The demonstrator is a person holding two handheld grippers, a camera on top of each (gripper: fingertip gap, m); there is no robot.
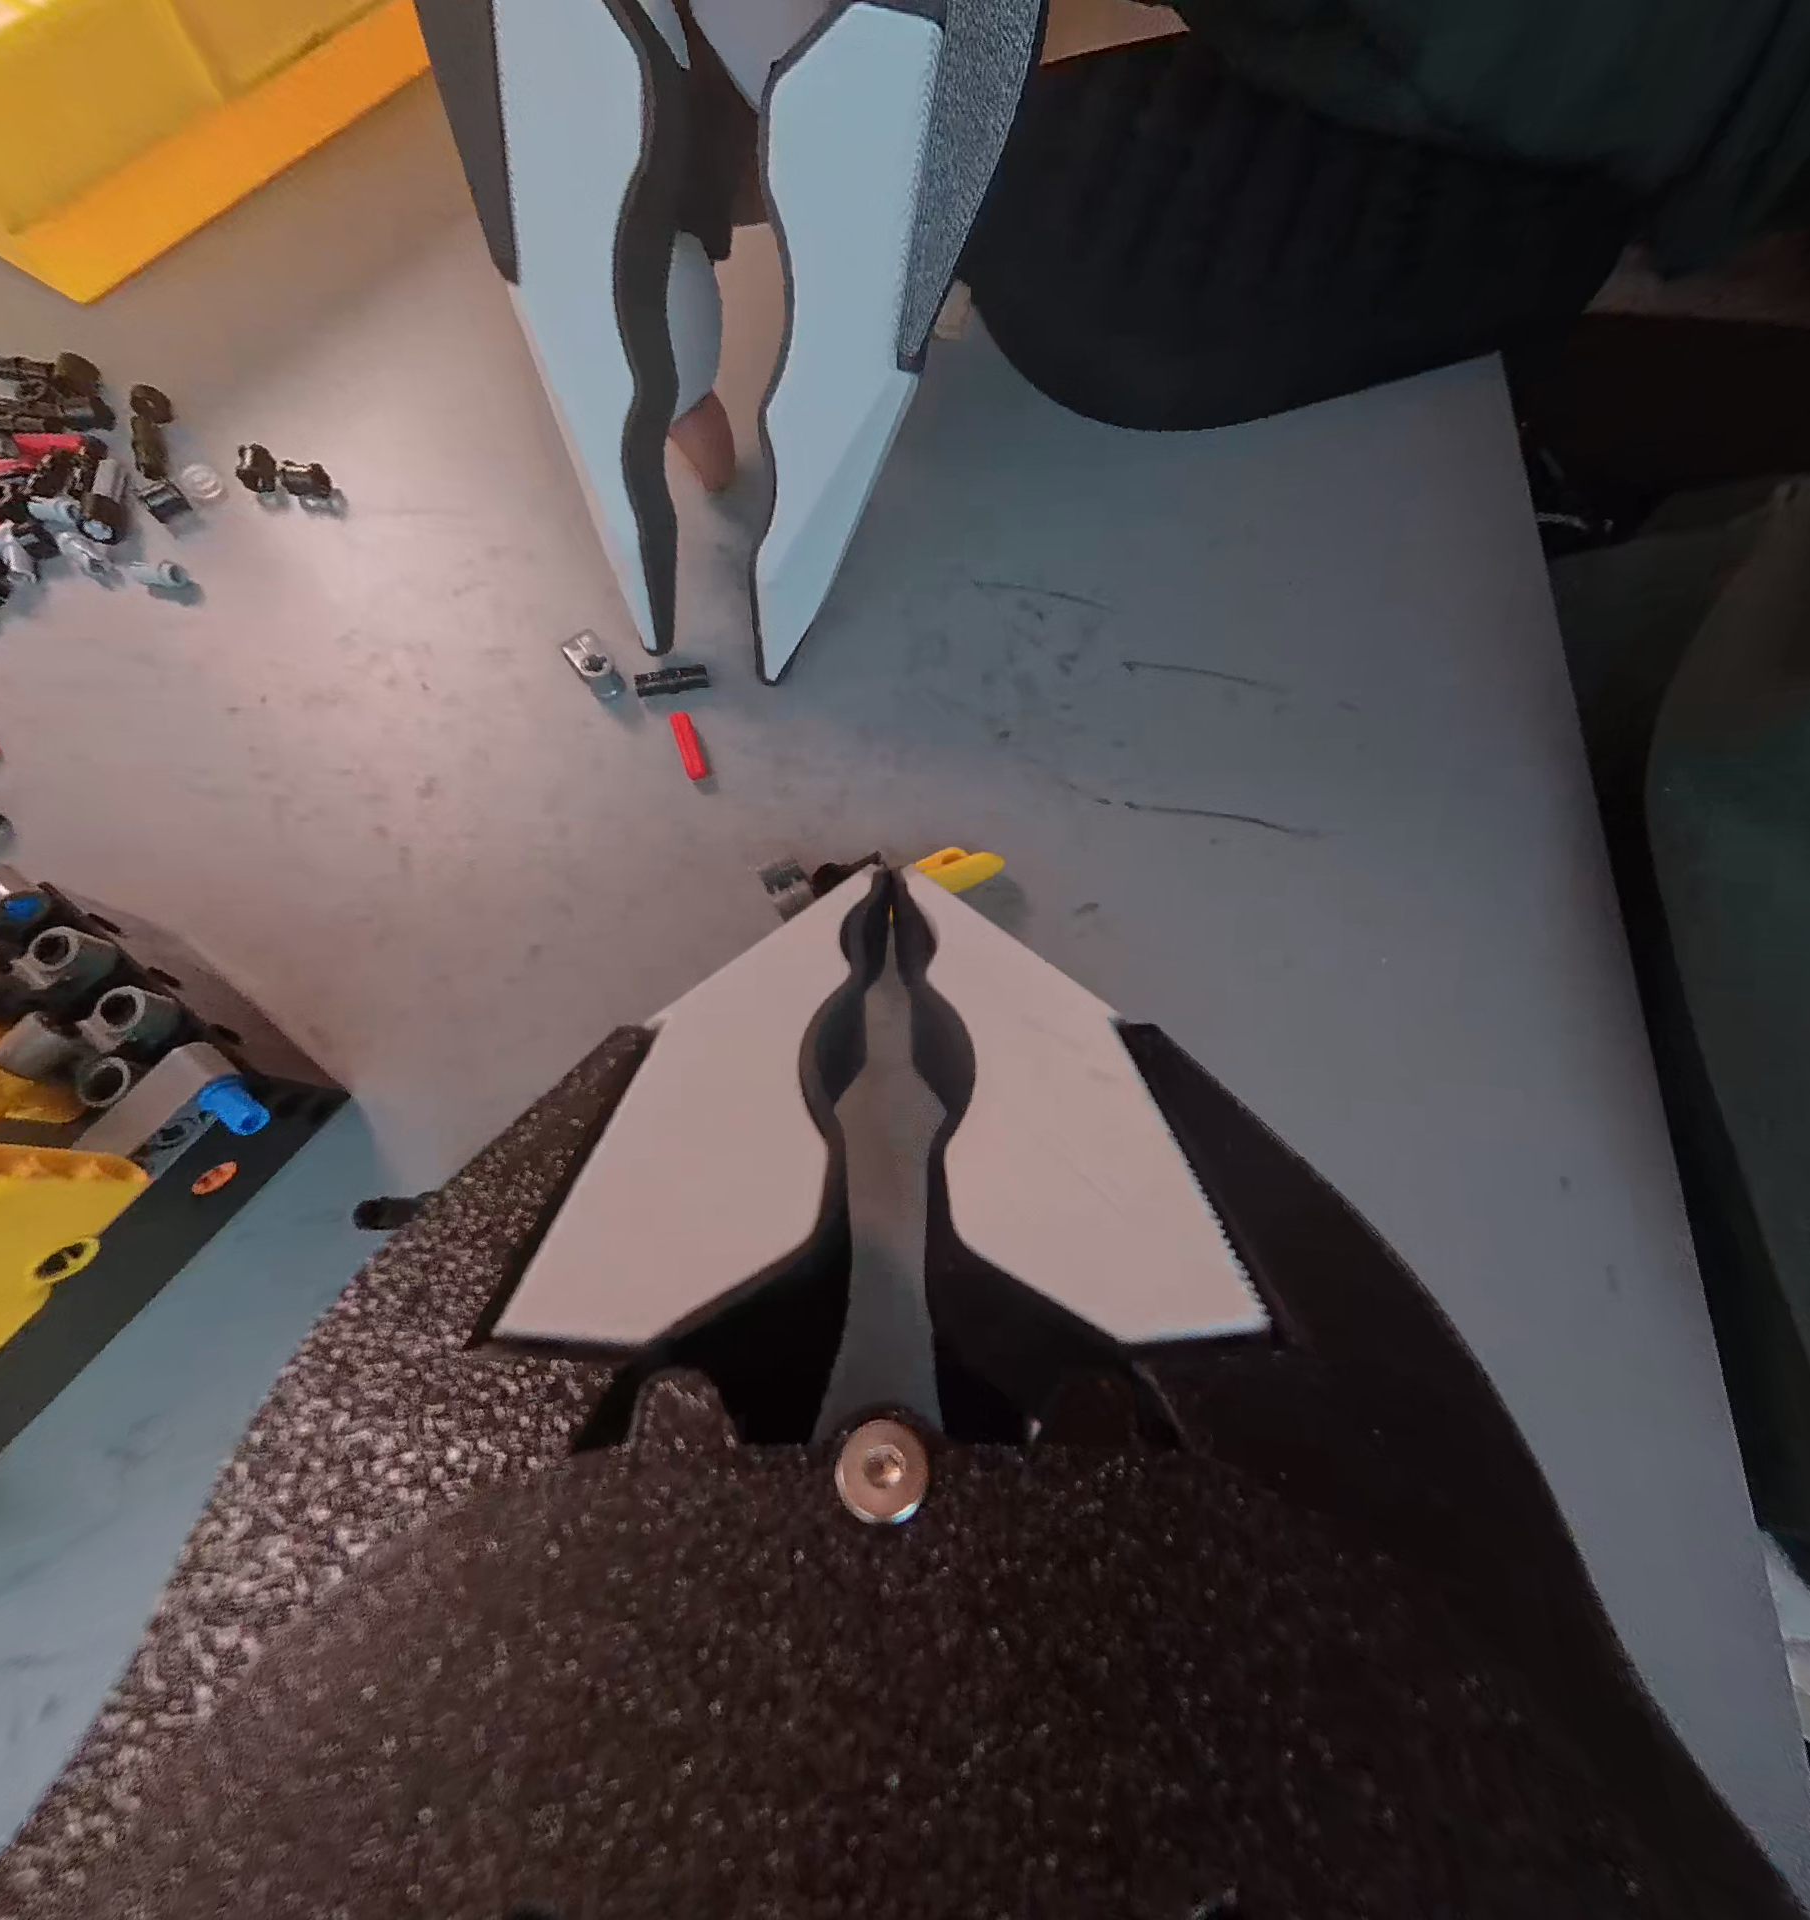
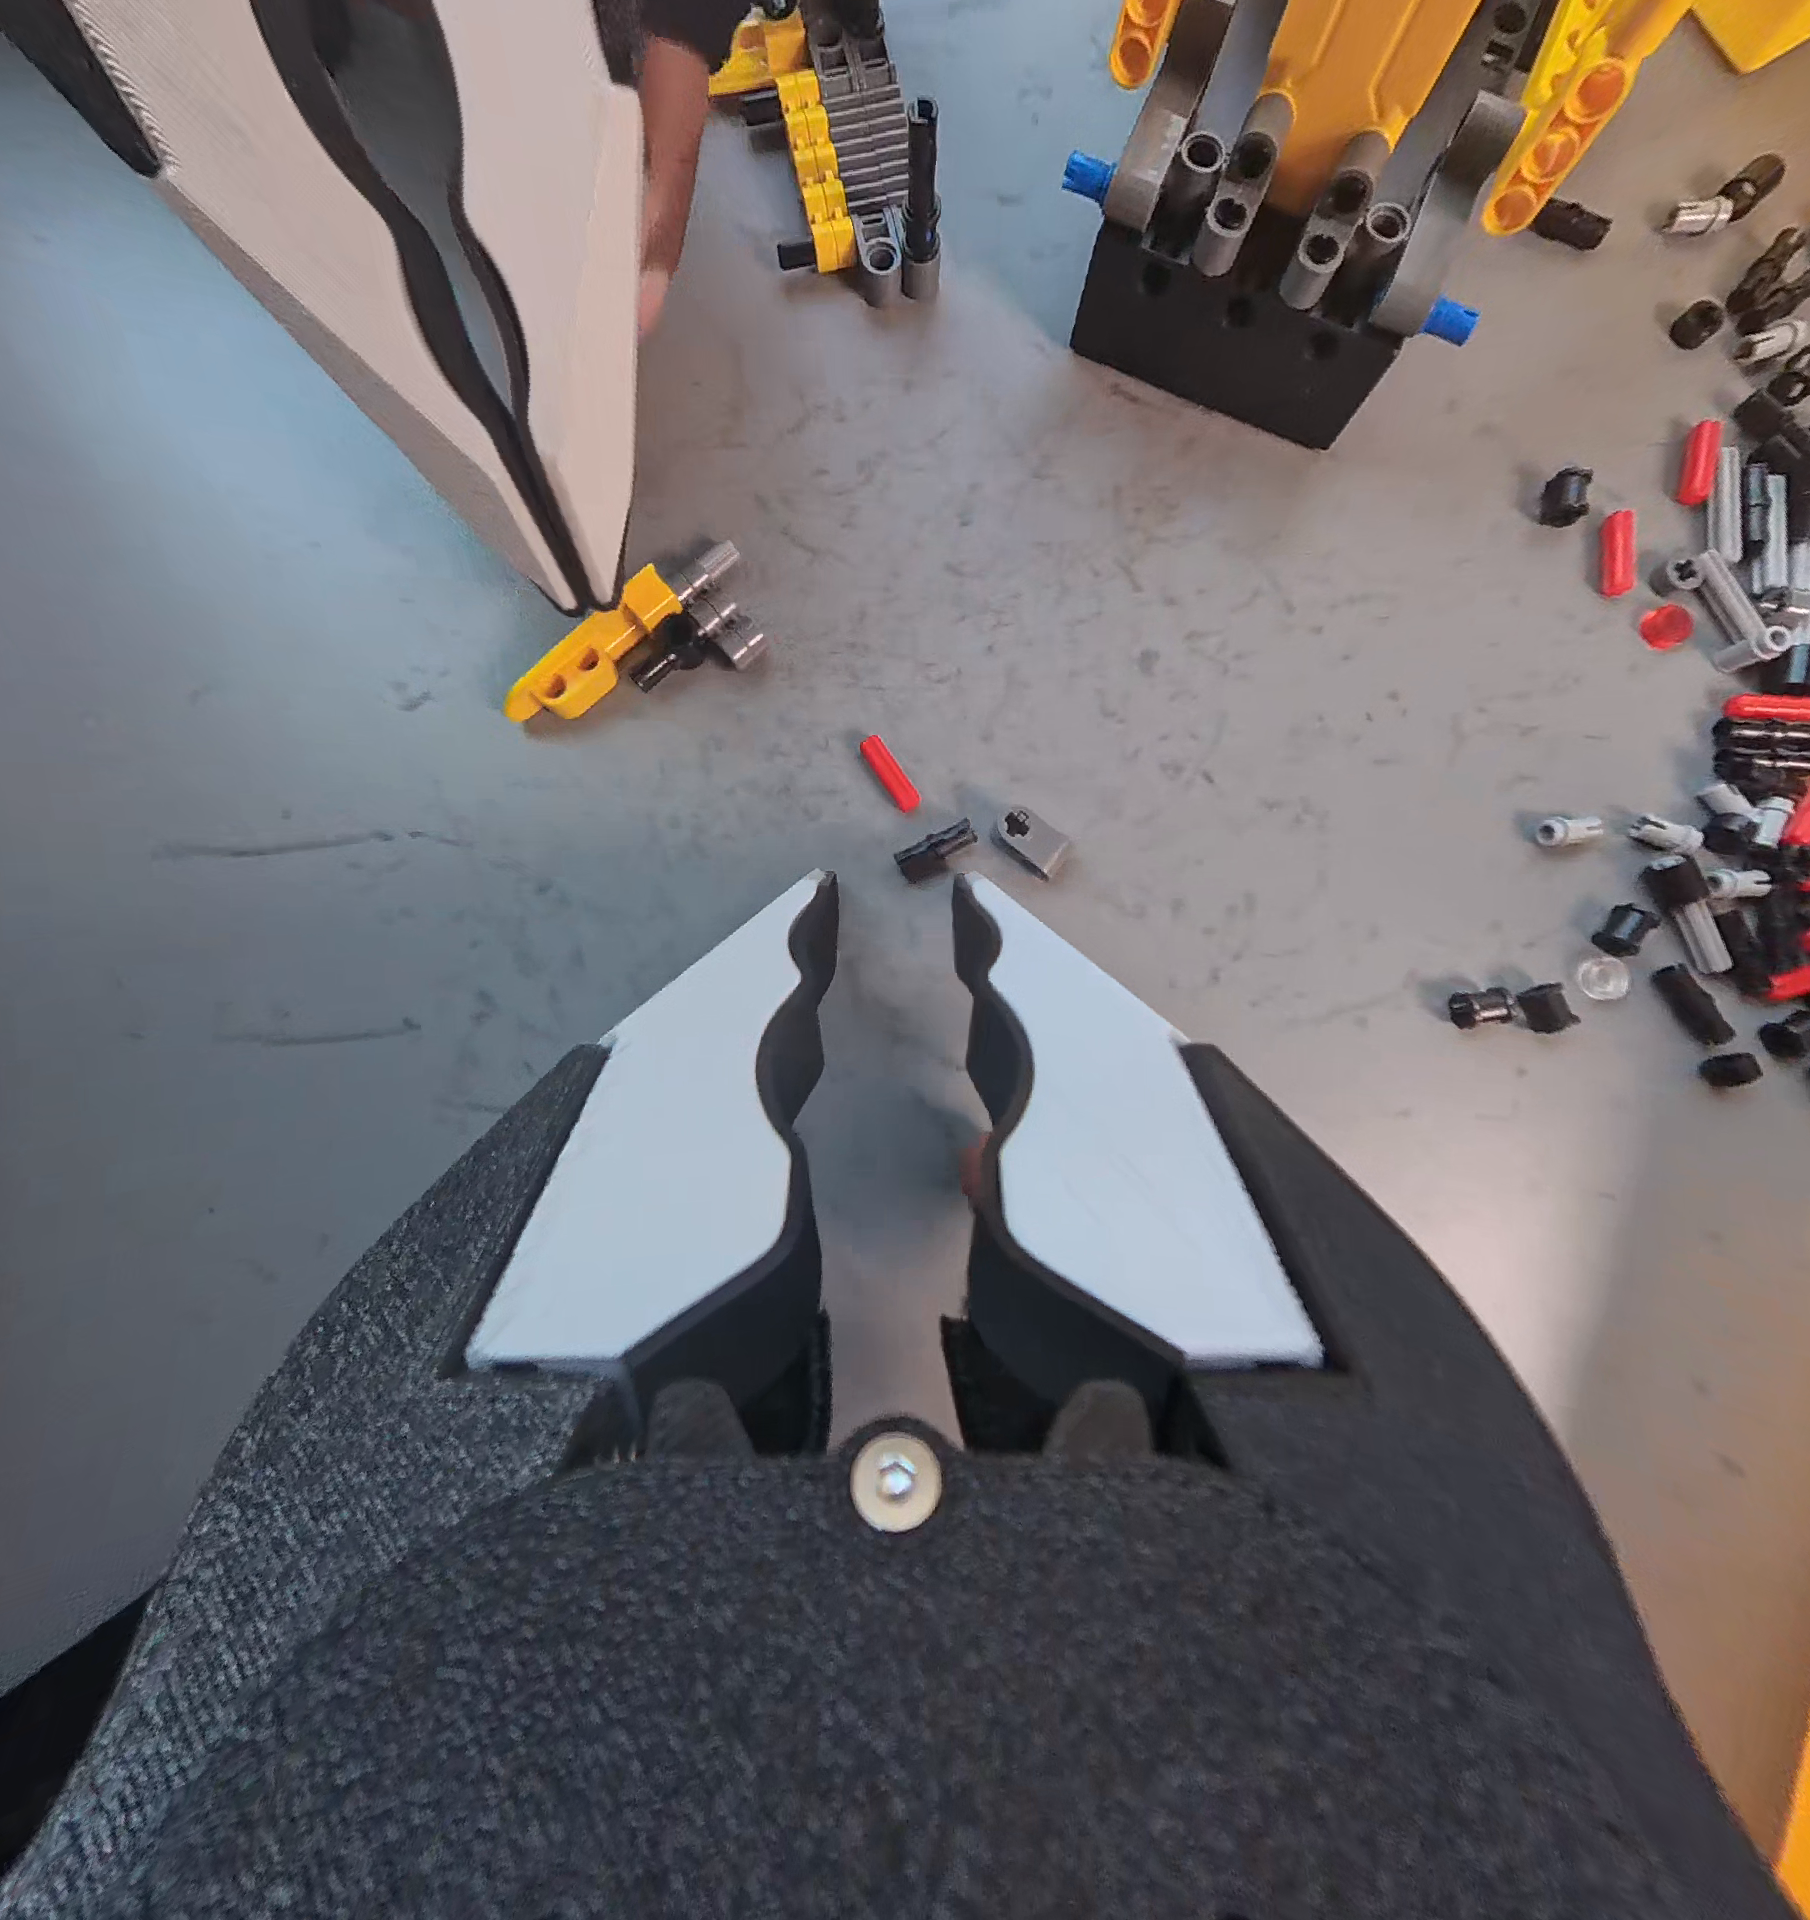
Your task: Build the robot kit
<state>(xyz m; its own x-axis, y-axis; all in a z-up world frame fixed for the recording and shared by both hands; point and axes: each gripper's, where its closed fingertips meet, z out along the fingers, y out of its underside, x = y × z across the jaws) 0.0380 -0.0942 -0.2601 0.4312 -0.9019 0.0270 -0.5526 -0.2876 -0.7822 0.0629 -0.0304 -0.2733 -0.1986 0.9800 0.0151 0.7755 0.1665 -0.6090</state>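
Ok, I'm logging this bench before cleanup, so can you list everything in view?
small yellow assembly: one, yellow with grey and black bits, on the table, pinched at one end by the left claw
red pin: one, red, loose mid-table
black pin: one, black, just ahead of the right claw
grey connector: one, grey, beside the black pin
loose parts pile: many, black, red, grey, at the table's side
big model on black block: one, yellow and grey
track piece: one, yellow and grey
yellow bin: one, far corner
table: one, grey
left claw: shut
right claw: open, empty
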